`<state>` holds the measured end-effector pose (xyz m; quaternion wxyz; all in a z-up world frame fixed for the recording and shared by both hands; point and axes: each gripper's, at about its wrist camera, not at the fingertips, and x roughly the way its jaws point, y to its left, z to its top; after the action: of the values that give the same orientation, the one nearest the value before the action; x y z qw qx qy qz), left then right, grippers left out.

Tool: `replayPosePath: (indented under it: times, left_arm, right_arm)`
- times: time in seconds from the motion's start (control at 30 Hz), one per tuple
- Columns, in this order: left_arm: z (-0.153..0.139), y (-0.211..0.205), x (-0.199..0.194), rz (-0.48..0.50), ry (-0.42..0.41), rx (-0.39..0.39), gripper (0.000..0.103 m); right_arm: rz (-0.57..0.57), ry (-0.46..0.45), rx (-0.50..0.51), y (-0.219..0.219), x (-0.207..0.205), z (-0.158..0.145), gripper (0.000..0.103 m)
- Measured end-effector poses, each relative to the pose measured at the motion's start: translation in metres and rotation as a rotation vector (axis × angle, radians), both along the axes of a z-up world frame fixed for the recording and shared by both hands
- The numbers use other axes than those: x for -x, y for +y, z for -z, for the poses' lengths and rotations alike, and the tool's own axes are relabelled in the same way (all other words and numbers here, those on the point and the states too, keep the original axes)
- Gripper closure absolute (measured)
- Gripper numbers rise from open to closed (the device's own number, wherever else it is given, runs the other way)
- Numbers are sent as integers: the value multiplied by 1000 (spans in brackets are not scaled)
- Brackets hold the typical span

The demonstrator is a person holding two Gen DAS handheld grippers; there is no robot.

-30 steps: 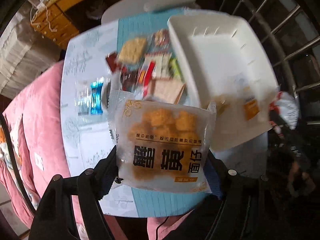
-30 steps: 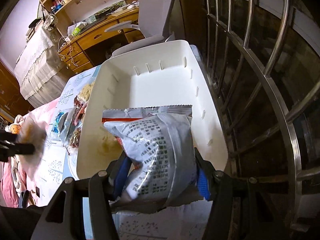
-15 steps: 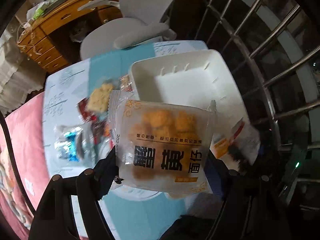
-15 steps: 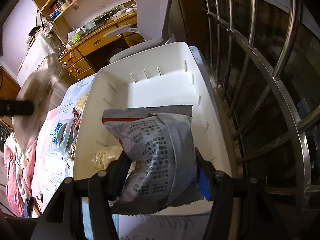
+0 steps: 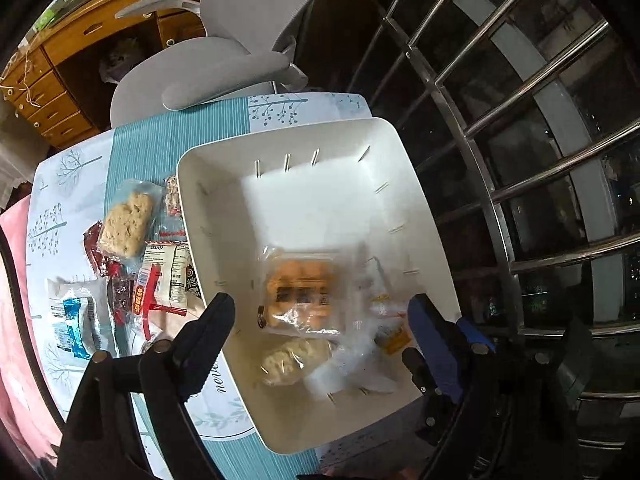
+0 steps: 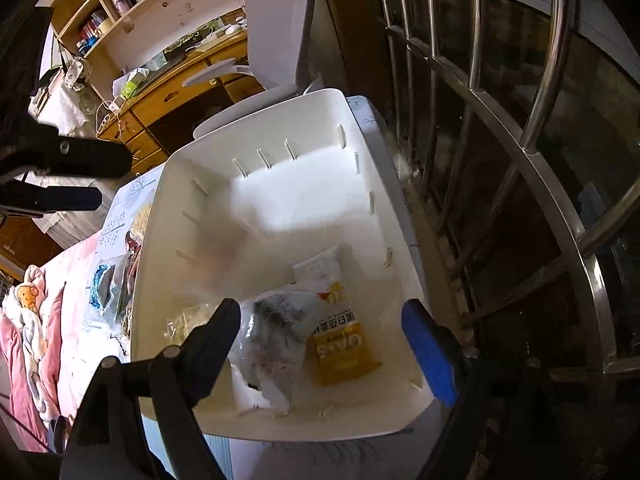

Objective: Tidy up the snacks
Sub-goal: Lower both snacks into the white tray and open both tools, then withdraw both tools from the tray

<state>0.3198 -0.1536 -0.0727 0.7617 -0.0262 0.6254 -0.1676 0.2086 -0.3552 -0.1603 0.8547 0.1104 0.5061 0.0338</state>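
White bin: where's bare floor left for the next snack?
Free: the bin's far half, up to the slotted back wall. Crowded: the near end, with the orange cake pack, the grey bag and the yellow packet.

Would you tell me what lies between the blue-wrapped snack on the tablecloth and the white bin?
In the left wrist view, loose packets fill that stretch between the blue-wrapped snack and the white bin: a red-and-white packet and dark red wrappers lie there.
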Motion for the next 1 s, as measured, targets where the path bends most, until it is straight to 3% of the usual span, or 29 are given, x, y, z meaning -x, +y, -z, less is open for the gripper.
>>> replayPosePath:
  times: [0.47,0.8,1.0]
  left_arm:
    - [-37,70,47,-47,-53,61,16]
    - [-65,167,94,-41,-132,111,16]
    - [-66,238,117,-11,-129,121,16]
  right_arm:
    - [101,15,-33,20,26,-25,20]
    - [245,2,-66,61,63,-57,20]
    - [318,-25,-85,108,81,-77,20]
